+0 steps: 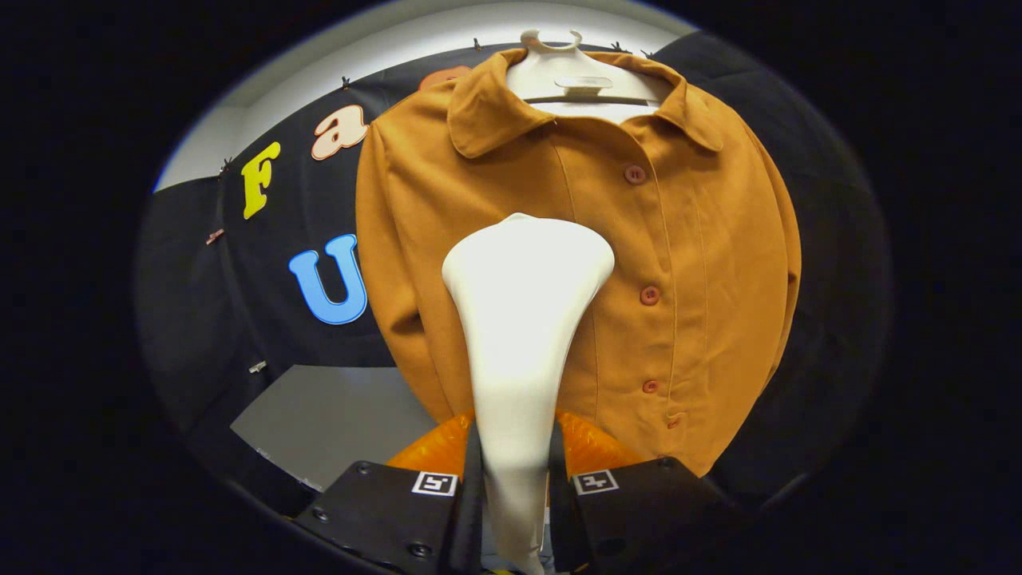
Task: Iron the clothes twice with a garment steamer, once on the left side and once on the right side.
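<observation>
One garment steamer stands clamped between the two fingers of the single claw, its wide head against the one brown jacket. Behind the steamer's handle, one orange part shows. The jacket hangs on one pale hanger. Four buttons can be counted down the jacket's front, right of the steamer's head. One grey tabletop lies below the jacket's left sleeve.
</observation>
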### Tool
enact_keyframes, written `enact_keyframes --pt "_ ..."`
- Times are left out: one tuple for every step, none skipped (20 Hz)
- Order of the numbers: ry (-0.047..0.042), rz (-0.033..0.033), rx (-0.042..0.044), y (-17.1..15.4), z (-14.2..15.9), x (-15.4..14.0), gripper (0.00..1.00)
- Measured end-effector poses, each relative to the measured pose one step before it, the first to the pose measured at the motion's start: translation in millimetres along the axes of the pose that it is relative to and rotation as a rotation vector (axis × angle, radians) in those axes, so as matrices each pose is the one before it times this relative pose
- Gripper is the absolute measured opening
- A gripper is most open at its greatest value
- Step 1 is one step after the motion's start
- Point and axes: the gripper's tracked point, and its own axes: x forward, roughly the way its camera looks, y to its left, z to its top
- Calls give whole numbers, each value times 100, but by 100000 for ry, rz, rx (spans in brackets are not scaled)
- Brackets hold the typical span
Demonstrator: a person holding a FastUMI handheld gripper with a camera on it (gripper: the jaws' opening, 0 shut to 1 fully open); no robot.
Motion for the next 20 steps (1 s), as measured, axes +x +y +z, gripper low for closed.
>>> enact_keyframes --pt "1829 678 1285 -184 -666 261 38" --pt "1838 37 734 -311 -796 381 38" --pt "1911 -60 271 -230 -856 264 37" --pt "1725 144 20 -168 -728 498 38" --pt "1729 75 -114 -351 -871 95 37" --pt "1932 -325 -310 -456 -849 26 38" --pt "1914 -487 -409 -310 -804 32 38" --pt "1284 -240 -114 -124 -511 210 38" --pt "1259 -255 -171 -286 -677 155 38" --pt "1247 -284 -246 -241 -579 348 38" --pt "1850 -384 -331 -367 -792 345 38" --pt "1754 -372 -276 -280 -759 214 38" --pt "2094 -349 -95 -231 -819 208 38" --pt "2244 -286 93 -202 -871 263 38" --pt "2100 -120 331 -241 -872 156 38" --pt "1875 -15 799 -238 -756 353 38" --pt "1651 -241 876 -212 -639 180 38" --pt "1551 -329 756 -338 -670 226 38" --pt "1684 -200 685 -207 -685 243 38" --pt "1700 -51 247 -200 -676 225 38"
